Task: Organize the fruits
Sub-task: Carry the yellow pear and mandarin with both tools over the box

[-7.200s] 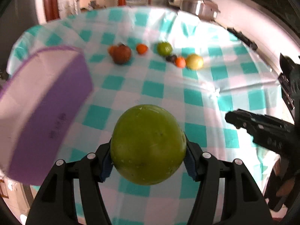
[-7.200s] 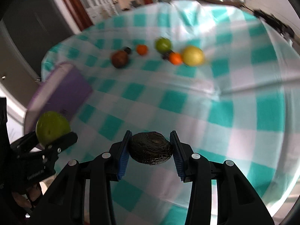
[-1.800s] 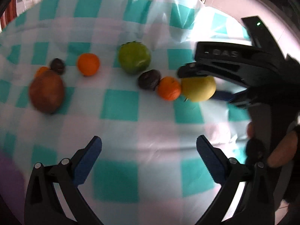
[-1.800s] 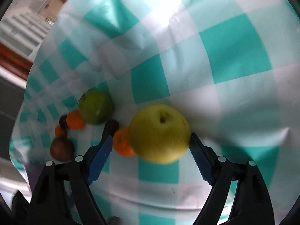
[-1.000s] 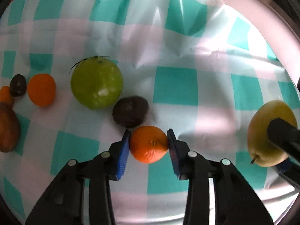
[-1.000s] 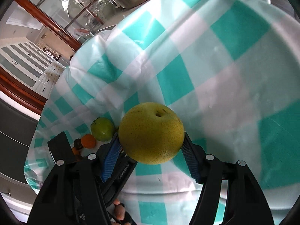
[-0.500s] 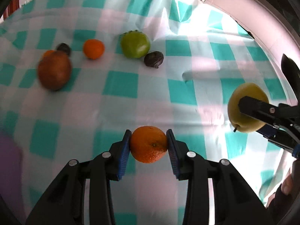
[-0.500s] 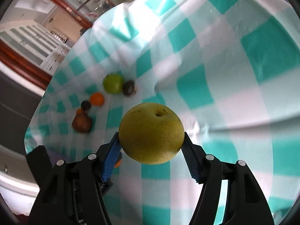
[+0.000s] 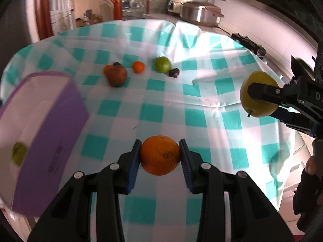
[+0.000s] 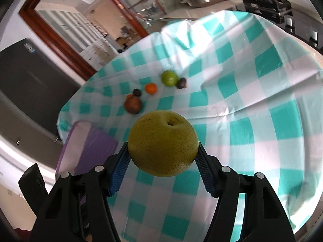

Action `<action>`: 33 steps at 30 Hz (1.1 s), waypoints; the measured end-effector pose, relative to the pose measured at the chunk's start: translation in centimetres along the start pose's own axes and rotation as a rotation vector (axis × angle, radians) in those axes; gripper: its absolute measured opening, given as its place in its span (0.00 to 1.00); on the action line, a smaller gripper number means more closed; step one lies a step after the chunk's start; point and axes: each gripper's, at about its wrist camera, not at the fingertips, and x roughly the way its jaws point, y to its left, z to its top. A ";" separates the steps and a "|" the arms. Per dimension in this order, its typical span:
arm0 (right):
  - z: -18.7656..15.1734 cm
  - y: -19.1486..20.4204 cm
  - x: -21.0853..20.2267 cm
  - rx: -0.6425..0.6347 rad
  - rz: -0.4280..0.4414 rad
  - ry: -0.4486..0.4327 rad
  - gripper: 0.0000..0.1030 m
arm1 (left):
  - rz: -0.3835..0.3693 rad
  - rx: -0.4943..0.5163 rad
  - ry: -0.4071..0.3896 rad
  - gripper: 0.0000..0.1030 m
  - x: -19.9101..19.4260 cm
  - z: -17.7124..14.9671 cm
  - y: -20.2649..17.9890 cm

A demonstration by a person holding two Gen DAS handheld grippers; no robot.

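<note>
My left gripper [image 9: 159, 156] is shut on an orange [image 9: 160, 155], held above the checked tablecloth [image 9: 181, 104]. My right gripper [image 10: 163, 157] is shut on a yellow pear [image 10: 163, 143], also lifted off the cloth; the yellow pear [image 9: 256, 94] shows at the right of the left wrist view. A purple box [image 9: 42, 129] stands at the left, with a green fruit [image 9: 19, 153] blurred inside. Far across the cloth lie a brown fruit [image 9: 117, 75], a small orange [image 9: 138, 67], a green fruit [image 9: 162, 64] and a dark fruit [image 9: 174, 73].
The tablecloth's edge drops off at the right [image 9: 286, 141] and near side. A metal pot [image 9: 199, 13] and appliances stand on a counter behind the table. A person's hand [image 9: 310, 163] holds the right gripper's handle at the far right. A dark cabinet [image 10: 26, 92] stands beyond the box.
Both grippers have pulled back and up from the row of fruit, carrying the orange and the pear. The purple box has come into view at the left.
</note>
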 end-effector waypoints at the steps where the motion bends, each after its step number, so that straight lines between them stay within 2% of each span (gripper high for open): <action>1: -0.4 0.4 -0.4 -0.010 0.007 0.001 0.62 | 0.016 -0.008 -0.012 0.37 -1.4 -0.7 0.2; 8: -2.7 4.2 -2.2 -0.071 0.078 0.005 0.62 | 0.094 -0.033 -0.074 0.37 -7.0 -2.6 3.0; 17: -3.4 11.0 0.0 -0.170 0.113 0.013 0.62 | 0.129 -0.078 -0.102 0.37 -9.2 -2.8 9.2; 21: -3.2 14.8 3.3 -0.182 0.114 0.030 0.62 | 0.126 -0.069 -0.084 0.37 -9.0 -2.4 13.8; 24: -3.2 18.7 6.4 -0.181 0.128 0.051 0.62 | 0.125 -0.065 -0.054 0.37 -9.2 -1.8 18.4; 30: -4.2 27.5 12.8 -0.262 0.144 0.098 0.62 | 0.126 -0.057 -0.007 0.37 -8.3 -1.0 27.1; 33: -4.7 29.9 14.6 -0.261 0.131 0.111 0.62 | 0.113 -0.069 0.024 0.37 -7.5 -0.9 31.3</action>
